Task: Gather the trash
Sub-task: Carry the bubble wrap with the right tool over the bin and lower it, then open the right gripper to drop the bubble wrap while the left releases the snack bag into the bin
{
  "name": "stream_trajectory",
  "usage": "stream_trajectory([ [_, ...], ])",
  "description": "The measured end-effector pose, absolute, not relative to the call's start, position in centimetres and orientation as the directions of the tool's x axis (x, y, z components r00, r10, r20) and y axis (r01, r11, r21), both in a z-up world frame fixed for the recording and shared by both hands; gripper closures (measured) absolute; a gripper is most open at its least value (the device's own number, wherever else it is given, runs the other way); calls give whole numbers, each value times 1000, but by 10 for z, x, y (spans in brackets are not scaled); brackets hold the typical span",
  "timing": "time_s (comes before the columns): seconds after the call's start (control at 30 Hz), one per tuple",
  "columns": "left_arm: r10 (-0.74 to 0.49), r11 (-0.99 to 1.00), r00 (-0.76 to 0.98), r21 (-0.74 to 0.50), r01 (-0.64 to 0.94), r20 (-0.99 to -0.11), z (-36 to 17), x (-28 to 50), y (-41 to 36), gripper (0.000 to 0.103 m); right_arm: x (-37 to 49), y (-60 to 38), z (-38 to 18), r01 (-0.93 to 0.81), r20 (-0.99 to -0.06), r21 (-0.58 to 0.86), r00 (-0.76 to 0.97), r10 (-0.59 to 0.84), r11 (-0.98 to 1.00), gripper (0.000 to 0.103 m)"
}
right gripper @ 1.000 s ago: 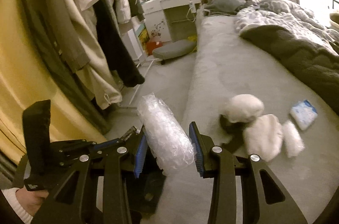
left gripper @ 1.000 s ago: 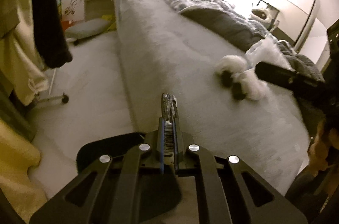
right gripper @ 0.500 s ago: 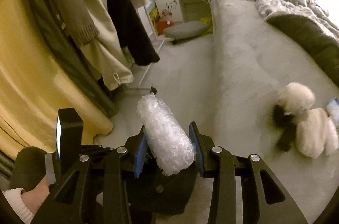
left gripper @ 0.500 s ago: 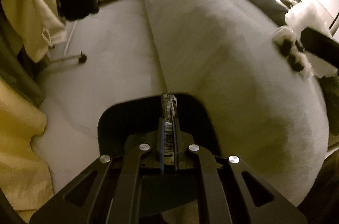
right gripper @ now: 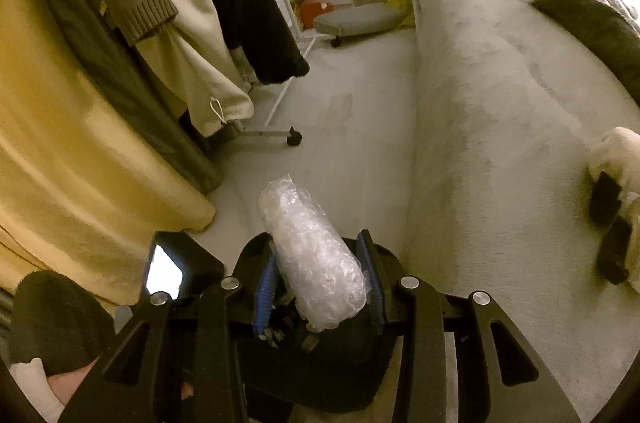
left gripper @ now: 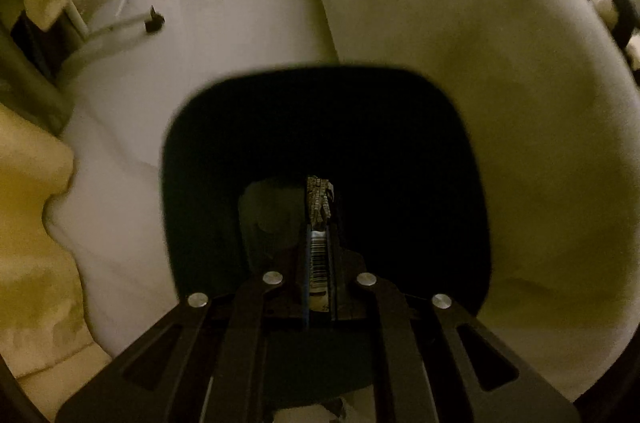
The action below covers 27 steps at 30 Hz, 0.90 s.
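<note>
Both tools having dropped from over bed toward black bin beside bed's edge. Left tool pinching flat wrapper above bin mouth, likely for release. Right tool clamping bubble wrap roll, waiting just over bin.

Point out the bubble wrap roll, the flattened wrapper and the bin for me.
bubble wrap roll (right gripper: 310,251): right wrist view, middle of the roll, between the blue pads.
flattened wrapper (left gripper: 319,201): left wrist view, crumpled end sticking out past the closed fingertips.
bin (left gripper: 400,111): left wrist view, dark inner wall below the far rim.
</note>
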<state>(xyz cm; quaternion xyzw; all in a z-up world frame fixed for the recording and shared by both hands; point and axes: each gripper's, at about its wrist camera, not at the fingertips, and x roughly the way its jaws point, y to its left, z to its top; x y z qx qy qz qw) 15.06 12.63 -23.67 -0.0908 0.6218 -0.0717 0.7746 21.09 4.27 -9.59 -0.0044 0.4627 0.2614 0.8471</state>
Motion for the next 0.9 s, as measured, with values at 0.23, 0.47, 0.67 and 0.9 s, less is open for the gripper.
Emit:
stream_trajectory([
  [0.23,-223,974,145,-227,-12,-964,-256,150,126,93,217,55,-106,-471,-806,213,411,426,856,64],
  [0.47,-200,978,180,-206,-19,-963,-248,142,135,63,226,56,-122,-454,-830,207,387,401,867,64],
  [0.67,-201,977,285,-215,-16,-937,-210,135,148,44,227,61,-129,-453,-841,208,369,395,867,64],
  [0.9,-155,984,415,-178,-17,-896,-162,119,163,31,228,67,-139,-450,-855,205,350,383,869,64],
])
